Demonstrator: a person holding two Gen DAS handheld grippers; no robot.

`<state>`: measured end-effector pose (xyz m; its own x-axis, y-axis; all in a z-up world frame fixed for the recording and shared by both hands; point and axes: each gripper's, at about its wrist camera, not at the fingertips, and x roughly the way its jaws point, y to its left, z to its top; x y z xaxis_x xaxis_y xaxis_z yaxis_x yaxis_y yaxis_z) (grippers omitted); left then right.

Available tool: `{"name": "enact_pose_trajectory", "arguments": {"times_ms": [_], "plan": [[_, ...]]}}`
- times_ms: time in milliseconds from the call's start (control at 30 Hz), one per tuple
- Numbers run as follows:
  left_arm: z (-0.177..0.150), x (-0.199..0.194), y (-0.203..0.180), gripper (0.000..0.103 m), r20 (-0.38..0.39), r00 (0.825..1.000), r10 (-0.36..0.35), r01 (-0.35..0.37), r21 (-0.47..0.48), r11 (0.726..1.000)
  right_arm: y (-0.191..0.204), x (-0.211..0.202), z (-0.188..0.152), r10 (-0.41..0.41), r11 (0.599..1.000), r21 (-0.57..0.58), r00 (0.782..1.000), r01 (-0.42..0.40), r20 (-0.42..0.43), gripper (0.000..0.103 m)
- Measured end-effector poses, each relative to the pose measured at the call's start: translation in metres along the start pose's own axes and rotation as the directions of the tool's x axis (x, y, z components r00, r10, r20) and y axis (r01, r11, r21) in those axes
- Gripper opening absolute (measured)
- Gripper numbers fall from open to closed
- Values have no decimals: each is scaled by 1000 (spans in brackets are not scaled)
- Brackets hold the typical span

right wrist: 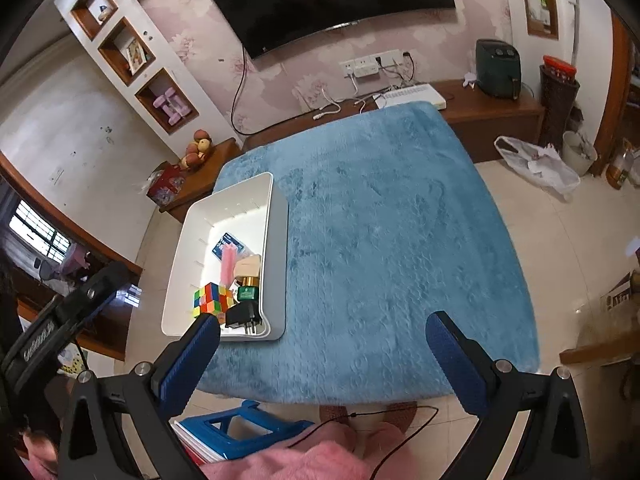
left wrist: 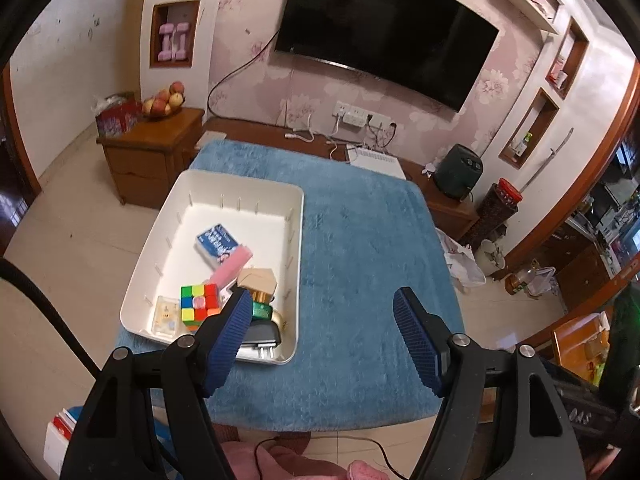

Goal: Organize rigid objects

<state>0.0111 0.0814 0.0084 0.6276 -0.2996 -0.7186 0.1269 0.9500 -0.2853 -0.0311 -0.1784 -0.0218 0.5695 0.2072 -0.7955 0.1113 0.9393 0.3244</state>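
Left claw (left wrist: 322, 312): spread wide, nothing between the pads, hanging above the near edge of the blue surface (left wrist: 360, 248).
Right claw (right wrist: 324, 336): at full spread, empty too, clear of everything.
White tray (left wrist: 294, 216): left side of the surface, holding the lot.
Contents: puzzle cube (left wrist: 199, 305), blue box (left wrist: 218, 242), pink bar (left wrist: 232, 270), black plug (right wrist: 244, 314), possibly a small bottle (right wrist: 249, 289).
Why: everything's gathered in the tray, so sorting looks finished.
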Motion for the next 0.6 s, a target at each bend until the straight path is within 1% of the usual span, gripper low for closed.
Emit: {"name": "enact_pose_trajectory", "arguments": {"times_ms": [100, 233, 400, 467, 533, 600], "plan": [[0, -6, -8, 76, 7, 1000, 19, -19, 24, 1000, 3, -9, -6, 16, 1000, -1, 1000, -16, 8, 103], [-9, -13, -16, 76, 27, 997, 68, -70, 55, 996, 10, -13, -13, -24, 999, -36, 999, 25, 32, 103], [-22, -13, -13, 77, 19, 989, 149, -149, 50, 988, 17, -5, -13, -48, 997, -51, 998, 50, 31, 103], [-22, -14, -6, 85, 19, 984, 178, -179, 28, 983, 20, -1, -12, -54, 997, -59, 998, 55, 24, 103], [-22, -15, -1, 88, 21, 979, 201, -201, 5, 980, 23, 3, -11, -51, 996, -73, 999, 51, 12, 103], [-24, -17, 4, 95, 28, 969, 245, -244, -14, 970, 26, 6, -11, -52, 994, -91, 999, 53, 3, 103]]}}
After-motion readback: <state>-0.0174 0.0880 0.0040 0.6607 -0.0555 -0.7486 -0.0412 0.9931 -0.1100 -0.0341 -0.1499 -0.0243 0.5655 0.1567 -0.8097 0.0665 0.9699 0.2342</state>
